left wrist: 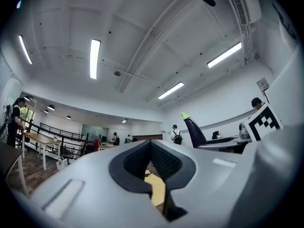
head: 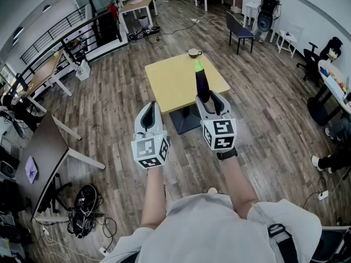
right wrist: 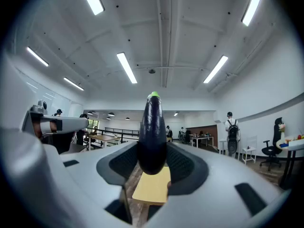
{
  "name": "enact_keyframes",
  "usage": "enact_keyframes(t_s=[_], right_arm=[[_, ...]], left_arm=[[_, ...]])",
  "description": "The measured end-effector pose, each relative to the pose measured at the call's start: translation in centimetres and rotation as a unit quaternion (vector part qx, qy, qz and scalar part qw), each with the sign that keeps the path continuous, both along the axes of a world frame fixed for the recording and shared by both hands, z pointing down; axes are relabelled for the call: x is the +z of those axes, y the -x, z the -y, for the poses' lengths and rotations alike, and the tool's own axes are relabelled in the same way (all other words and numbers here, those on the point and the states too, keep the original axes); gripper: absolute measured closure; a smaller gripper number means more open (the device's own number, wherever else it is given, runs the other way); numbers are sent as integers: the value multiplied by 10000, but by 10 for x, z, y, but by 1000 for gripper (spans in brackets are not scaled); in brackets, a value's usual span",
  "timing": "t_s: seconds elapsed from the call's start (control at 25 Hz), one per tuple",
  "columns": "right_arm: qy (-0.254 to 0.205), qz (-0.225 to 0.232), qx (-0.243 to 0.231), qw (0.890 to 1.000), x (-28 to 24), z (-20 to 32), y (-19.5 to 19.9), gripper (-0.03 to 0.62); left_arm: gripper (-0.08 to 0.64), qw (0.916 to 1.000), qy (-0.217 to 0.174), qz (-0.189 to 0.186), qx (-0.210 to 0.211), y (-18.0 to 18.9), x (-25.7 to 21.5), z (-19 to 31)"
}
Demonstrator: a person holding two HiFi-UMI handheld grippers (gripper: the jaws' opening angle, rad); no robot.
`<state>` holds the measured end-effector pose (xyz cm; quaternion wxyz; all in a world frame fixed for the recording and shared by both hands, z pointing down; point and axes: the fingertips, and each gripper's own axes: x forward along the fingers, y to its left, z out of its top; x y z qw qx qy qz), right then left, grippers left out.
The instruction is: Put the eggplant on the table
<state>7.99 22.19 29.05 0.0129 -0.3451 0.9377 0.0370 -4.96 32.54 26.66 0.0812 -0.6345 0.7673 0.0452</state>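
- Right gripper [head: 207, 97], centre frame: jaws clamped on the eggplant [head: 201, 80], which is upright with its green tip up, not yet on the yellow counter [head: 167, 84].
- Left gripper [head: 149, 108]: jaws together, empty.
- Best lowered onto bare counter, clear of the cup [head: 193, 52] at its upper edge, before the jaws release.

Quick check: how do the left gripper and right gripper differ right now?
The right gripper is shut on the eggplant, held upright with its green end up; the left gripper is shut on nothing. In the head view the right gripper sits at the yellow table's near edge, the left gripper beside its near corner. Both point toward the table.
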Motion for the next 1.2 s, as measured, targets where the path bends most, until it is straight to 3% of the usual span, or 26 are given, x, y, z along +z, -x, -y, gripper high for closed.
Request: enact_keyframes(t_s=[0.48, 0.72, 0.88, 1.0, 1.2], right_arm=[[242, 199, 193, 9993, -1, 27, -38, 400], [332, 2, 137, 9994, 10, 51, -64, 400], [34, -280, 240, 9993, 13, 72, -81, 400], [-48, -205, 139, 9997, 20, 78, -85, 400], [196, -143, -74, 9997, 45, 95, -71, 400]], left_arm=[[549, 9997, 41, 89, 211, -37, -6, 34], [549, 9994, 91, 108, 319, -71, 0, 66], [549, 9993, 162, 272, 216, -89, 0, 88], [549, 9992, 169, 352, 118, -92, 7, 94], [549, 9987, 368, 347, -69, -77, 29, 109]])
